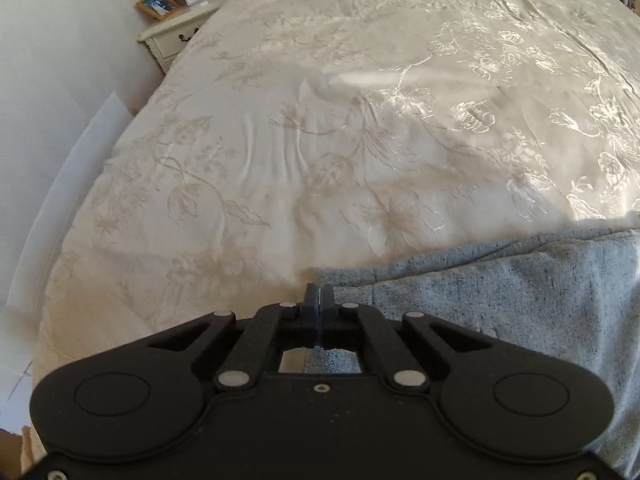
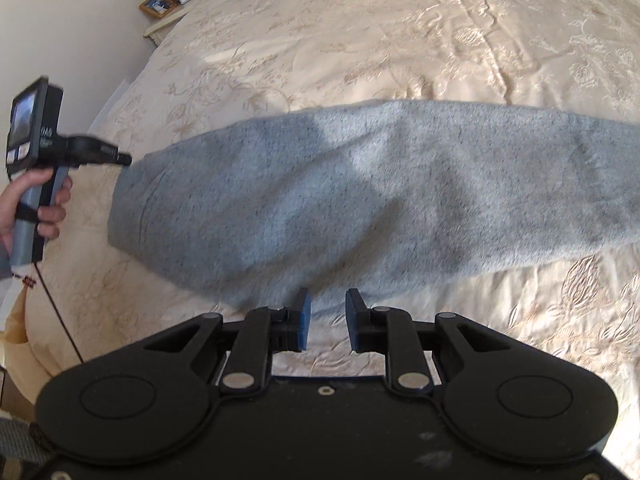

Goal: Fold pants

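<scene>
Grey sweatpants (image 2: 360, 192) lie flat across the cream bedspread, stretching from left to right. In the left wrist view only their left end (image 1: 500, 304) shows, at the lower right. My left gripper (image 1: 319, 294) has its fingers pressed together right at that end's edge, seemingly pinching the edge of the cloth. The right wrist view shows the same left gripper (image 2: 127, 159) touching the pants' far left corner, with a hand (image 2: 36, 204) around its handle. My right gripper (image 2: 327, 312) stands open just above the pants' near edge, its blue pads apart and pressing on nothing.
The embroidered cream bedspread (image 1: 320, 140) covers the whole bed. A white nightstand (image 1: 176, 36) at the far left holds a lamp, a clock and a framed picture (image 1: 157, 5). The bed's left edge drops off to a pale wall. A thin cable (image 2: 60, 320) hangs from the left handle.
</scene>
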`<state>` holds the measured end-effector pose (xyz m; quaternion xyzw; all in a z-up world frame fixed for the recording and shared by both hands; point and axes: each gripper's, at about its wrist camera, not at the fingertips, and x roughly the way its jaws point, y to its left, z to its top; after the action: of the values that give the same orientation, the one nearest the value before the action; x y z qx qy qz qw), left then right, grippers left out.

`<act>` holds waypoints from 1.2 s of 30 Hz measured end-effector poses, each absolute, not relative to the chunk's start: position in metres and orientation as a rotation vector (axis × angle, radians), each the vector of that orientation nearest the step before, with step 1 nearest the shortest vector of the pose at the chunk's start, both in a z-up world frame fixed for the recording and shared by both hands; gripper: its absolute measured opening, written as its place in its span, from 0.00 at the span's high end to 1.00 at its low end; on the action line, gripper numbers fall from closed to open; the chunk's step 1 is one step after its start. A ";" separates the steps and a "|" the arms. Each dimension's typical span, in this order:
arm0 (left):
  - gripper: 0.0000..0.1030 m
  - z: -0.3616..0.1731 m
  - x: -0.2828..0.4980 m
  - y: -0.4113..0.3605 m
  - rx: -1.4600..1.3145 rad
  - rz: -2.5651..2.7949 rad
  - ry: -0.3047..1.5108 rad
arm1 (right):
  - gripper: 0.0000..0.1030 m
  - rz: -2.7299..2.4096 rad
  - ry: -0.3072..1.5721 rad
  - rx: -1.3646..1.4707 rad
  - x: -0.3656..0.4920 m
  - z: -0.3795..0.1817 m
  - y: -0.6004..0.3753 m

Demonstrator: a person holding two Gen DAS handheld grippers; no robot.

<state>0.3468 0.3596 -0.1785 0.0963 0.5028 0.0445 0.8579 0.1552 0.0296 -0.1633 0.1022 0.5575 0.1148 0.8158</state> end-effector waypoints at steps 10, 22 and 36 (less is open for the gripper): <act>0.91 -0.164 0.334 0.310 0.381 0.005 0.977 | 0.72 0.258 1.255 0.299 0.161 -0.216 0.070; 0.84 -0.157 0.265 0.275 0.381 -0.153 1.015 | 0.98 0.257 1.098 0.411 0.191 -0.176 0.057; 0.80 -0.177 0.167 0.181 0.421 -0.432 1.083 | 0.98 0.387 1.089 0.424 0.223 -0.166 0.055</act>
<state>0.1666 0.1808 -0.1768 0.1975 0.5073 -0.2025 0.8140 0.2235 0.0551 -0.1660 0.1988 0.5108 0.1815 0.8165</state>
